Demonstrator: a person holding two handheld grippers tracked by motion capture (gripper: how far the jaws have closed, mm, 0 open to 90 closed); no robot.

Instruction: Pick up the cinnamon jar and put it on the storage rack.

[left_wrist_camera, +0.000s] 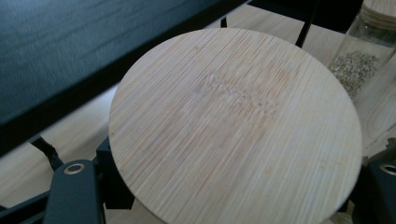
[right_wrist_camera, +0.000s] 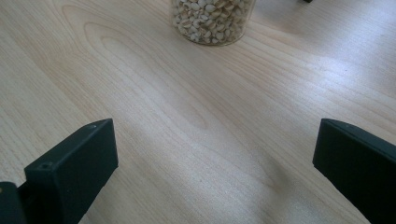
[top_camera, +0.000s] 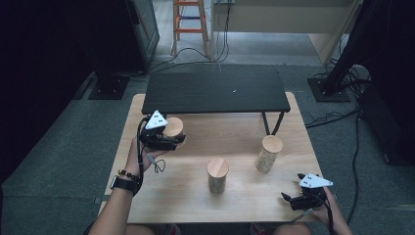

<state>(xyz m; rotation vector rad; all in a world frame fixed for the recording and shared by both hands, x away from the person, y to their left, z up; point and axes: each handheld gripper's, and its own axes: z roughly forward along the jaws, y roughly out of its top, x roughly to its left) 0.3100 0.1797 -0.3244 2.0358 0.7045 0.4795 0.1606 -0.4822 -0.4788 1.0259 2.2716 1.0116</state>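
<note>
High view: we have the left gripper up at the left side of the counter, just in front of the black shelf, fingers clamped on a jar with a round wooden lid. From this angle we can't tell whether the jar's base touches the counter. Two more wooden-lidded jars stand free: one mid-counter, one to its right near the shelf's leg, well apart from each other. The right gripper sits low at the counter's near right corner, holding nothing. Left gripper view: we get what the high view can't give, the held jar's lid close up from above, bamboo grain, with black fingers hugging the jar on both sides under the lid rim. The shelf's dark top runs across the upper left; a glass jar of small pale grains stands at the upper right, contents the high view doesn't resolve. Right gripper view: we see the fingers wide apart with bare counter wood between them, nothing gripped. Ahead of them stands the base of a glass jar filled with pale nuts or beans, well clear of the fingers.
</note>
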